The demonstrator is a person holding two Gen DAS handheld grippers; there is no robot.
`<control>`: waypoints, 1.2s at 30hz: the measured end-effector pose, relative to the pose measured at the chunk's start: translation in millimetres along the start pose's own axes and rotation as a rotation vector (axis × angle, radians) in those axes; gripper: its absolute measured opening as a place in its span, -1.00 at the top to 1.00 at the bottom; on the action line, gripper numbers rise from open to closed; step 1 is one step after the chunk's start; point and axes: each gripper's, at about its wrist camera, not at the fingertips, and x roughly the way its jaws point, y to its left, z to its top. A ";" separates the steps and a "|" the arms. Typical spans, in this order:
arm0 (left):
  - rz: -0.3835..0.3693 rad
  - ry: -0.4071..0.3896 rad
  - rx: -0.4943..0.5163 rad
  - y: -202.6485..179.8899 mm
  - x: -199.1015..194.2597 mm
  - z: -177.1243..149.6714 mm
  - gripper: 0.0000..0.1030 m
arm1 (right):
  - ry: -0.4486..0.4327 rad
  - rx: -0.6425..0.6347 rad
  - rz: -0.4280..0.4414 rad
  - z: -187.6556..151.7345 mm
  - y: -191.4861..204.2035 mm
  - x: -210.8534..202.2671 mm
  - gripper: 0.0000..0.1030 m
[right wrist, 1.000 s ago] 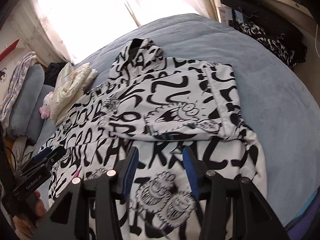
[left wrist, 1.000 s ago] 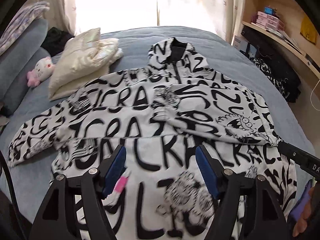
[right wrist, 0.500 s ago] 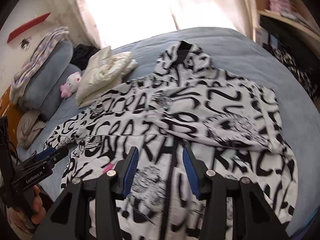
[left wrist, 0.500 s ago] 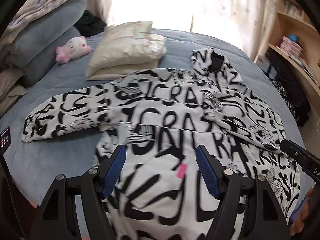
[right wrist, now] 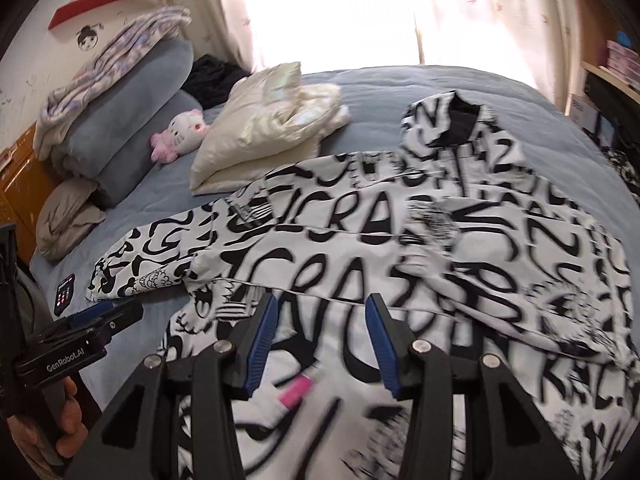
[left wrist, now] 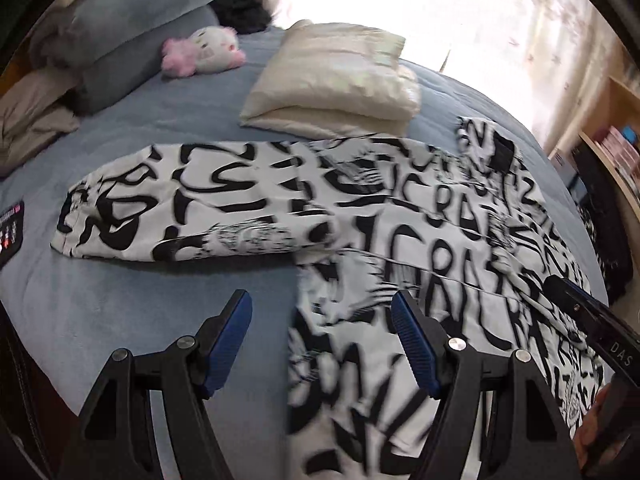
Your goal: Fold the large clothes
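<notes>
Judging the fold half done: the printed hooded jacket [right wrist: 400, 264] lies flat mid-bed [left wrist: 120, 300], one sleeve folded across its chest, the other sleeve [left wrist: 192, 208] outstretched. My left claw [left wrist: 320, 340] and right claw [right wrist: 320, 344] hover spread, empty.

One jacket [left wrist: 420, 216], one folded quilt [left wrist: 336, 84], one plush toy [left wrist: 204, 54].

Blue bed [left wrist: 120, 292] carried black-and-white jacket [left wrist: 400, 216] spread flat — cream folded garment [left wrist: 336, 80], pink-and-white plush toy [left wrist: 204, 52], grey pillows [right wrist: 128, 120], small dark remote [left wrist: 10, 228] beside it.
</notes>
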 end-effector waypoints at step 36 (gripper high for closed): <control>-0.199 -0.062 -0.643 227.7 110.3 37.1 0.79 | 0.159 -0.134 0.148 25.2 122.2 150.5 0.11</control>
